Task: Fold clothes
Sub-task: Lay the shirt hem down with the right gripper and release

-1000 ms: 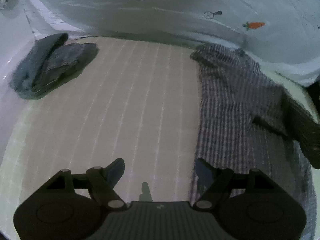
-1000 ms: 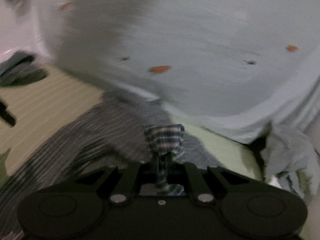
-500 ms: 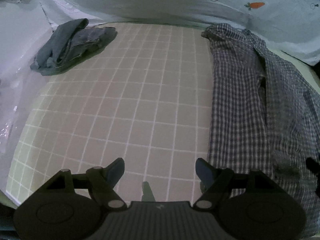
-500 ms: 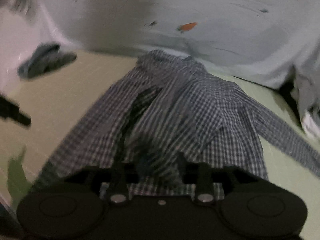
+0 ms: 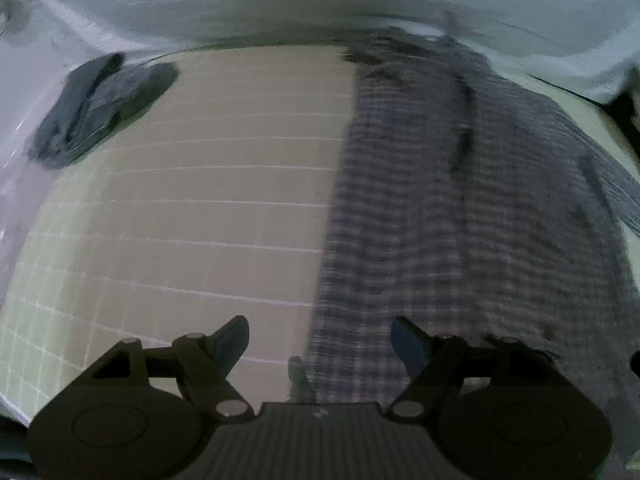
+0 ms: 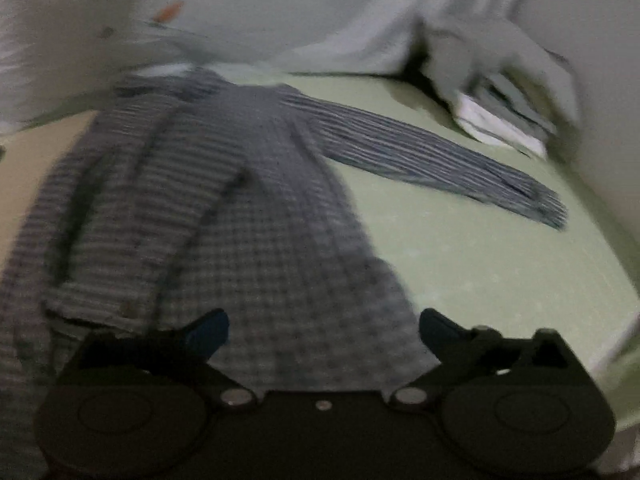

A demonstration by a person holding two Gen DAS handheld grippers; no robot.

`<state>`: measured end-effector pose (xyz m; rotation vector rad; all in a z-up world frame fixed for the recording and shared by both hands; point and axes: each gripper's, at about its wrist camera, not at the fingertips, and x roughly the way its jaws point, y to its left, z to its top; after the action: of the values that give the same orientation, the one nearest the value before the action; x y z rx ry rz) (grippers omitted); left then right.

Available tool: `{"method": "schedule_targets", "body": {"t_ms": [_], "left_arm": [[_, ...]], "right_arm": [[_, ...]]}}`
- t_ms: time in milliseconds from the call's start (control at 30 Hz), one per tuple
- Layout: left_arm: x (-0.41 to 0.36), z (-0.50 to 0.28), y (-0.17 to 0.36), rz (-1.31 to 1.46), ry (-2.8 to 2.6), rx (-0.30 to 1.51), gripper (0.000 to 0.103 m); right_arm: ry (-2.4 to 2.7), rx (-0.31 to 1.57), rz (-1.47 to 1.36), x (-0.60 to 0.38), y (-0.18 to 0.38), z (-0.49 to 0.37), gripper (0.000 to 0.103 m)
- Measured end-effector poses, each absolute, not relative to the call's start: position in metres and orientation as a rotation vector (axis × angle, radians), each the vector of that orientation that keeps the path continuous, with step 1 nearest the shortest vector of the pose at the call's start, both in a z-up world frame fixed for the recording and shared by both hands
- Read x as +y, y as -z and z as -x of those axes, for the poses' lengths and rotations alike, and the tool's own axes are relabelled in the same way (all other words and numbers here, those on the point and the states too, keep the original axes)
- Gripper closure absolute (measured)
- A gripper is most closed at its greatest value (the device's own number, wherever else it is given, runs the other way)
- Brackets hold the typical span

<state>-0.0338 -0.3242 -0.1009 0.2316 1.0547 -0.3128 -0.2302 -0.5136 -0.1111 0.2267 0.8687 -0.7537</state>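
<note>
Your checked shirt (image 6: 248, 208) lies flat on the gridded mat (image 5: 192, 208), its long axis running away from you, collar end far and hem nearest your grippers. One sleeve (image 6: 440, 156) stretches out across the mat to the right. Your right gripper (image 6: 324, 328) is opening, jaws wide, hovering over the hem with nothing pinched. Your left gripper (image 5: 320, 340) stands well open and empty above the shirt's left edge. A folded dark garment (image 5: 100, 108) sits well apart at far left.
</note>
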Motion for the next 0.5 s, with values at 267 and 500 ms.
{"method": "schedule_targets", "body": {"t_ms": [267, 500], "left_arm": [[-0.367, 0.052, 0.100, -0.266, 0.498, 1.057, 0.024], [-0.402, 0.061, 0.113, -0.266, 0.537, 1.058, 0.029]], "right_arm": [[0.908, 0.861, -0.336, -0.532, 0.112, 0.254, 0.000], [0.939, 0.865, -0.274, -0.544, 0.101, 0.279, 0.000]]}}
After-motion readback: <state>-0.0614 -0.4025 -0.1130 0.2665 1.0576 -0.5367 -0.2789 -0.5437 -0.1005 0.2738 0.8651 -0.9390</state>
